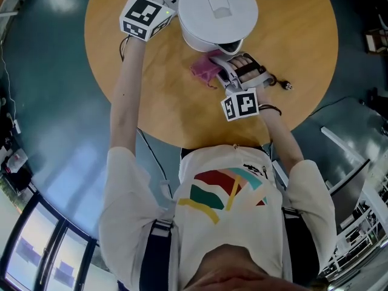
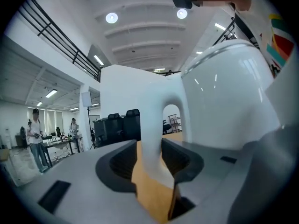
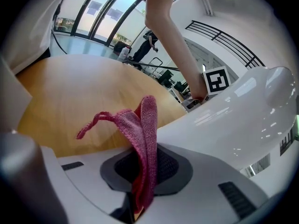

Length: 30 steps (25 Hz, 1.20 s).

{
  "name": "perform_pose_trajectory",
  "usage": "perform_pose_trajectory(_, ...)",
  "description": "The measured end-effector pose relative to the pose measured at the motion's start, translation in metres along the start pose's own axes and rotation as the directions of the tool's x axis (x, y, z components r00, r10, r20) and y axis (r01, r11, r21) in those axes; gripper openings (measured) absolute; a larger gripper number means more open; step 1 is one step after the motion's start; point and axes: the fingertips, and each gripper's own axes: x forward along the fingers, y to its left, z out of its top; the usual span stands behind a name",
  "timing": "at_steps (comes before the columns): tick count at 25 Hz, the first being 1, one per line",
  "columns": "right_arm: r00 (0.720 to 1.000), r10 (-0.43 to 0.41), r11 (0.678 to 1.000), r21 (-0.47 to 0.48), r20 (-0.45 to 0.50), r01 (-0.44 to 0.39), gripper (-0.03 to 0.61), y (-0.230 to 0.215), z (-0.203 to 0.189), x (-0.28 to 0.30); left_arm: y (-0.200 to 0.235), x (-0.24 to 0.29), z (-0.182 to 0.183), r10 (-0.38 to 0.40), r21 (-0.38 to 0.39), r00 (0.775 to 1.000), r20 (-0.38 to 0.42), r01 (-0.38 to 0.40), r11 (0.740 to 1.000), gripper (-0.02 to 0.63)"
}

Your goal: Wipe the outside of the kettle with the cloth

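Two claws at a glossy white kettle [image 1: 218,11] near the far edge of a round, smooth wooden surface [image 1: 151,102].
My right claw [image 3: 142,183] is pinched tight on a pink knitted cloth [image 3: 142,125], one thin end curling free, just beside the kettle's curved wall. My left claw [image 2: 150,169] stands apart around the kettle's arched white handle [image 2: 156,120], with wood showing between it and one jaw.

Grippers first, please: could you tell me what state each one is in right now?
Left gripper: open, jaws either side of the kettle handle, not clamped on it.
Right gripper: shut on the pink cloth.
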Motion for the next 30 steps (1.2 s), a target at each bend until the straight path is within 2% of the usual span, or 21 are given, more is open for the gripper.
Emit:
perform_pose_trajectory(3, 1.0, -0.002, 1.0, 0.001, -0.004, 0.002, 0.038, 0.001, 0.004, -0.005, -0.001, -0.007, -0.002, -0.016, -0.018, 1.0, -0.025, 0.015, 1.0, 0.199)
perform_pose_trajectory(4, 1.0, -0.005, 1.0, 0.003, -0.007, 0.005, 0.038, 0.001, 0.005, -0.007, -0.003, -0.01, -0.002, -0.021, -0.021, 0.999, -0.037, 0.02, 1.0, 0.17)
perform_pose_trajectory(8, 1.0, -0.023, 1.0, 0.01, -0.021, 0.023, 0.038, 0.002, 0.001, -0.019, -0.005, -0.023, -0.005, 0.001, 0.002, 0.996, -0.093, -0.001, 1.0, 0.166)
perform_pose_trajectory(12, 0.998, -0.043, 0.999, -0.013, -0.037, 0.043, 0.038, 0.007, -0.005, -0.036, -0.01, -0.045, -0.009, 0.059, 0.035, 0.987, -0.148, -0.054, 0.998, 0.163)
perform_pose_trajectory(15, 0.998, -0.052, 0.999, -0.013, -0.038, 0.052, 0.038, 0.012, -0.003, -0.051, -0.017, -0.07, -0.01, 0.145, 0.046, 0.974, -0.172, -0.139, 0.989, 0.16)
perform_pose_trajectory(21, 0.995, -0.099, 0.995, -0.003, -0.024, 0.099, 0.038, 0.006, 0.013, -0.073, -0.027, -0.122, -0.007, 0.303, 0.028, 0.933, -0.193, -0.303, 0.952, 0.152)
perform_pose_trajectory(27, 0.99, -0.143, 0.99, 0.014, -0.019, 0.143, 0.038, 0.008, 0.011, -0.09, -0.057, -0.161, -0.015, 0.441, -0.012, 0.865, -0.239, -0.457, 0.889, 0.144)
perform_pose_trajectory(30, 0.986, -0.168, 0.983, 0.076, -0.013, 0.168, 0.038, 0.01, 0.013, -0.106, -0.083, -0.181, -0.015, 0.48, -0.026, 0.84, -0.253, -0.502, 0.864, 0.138)
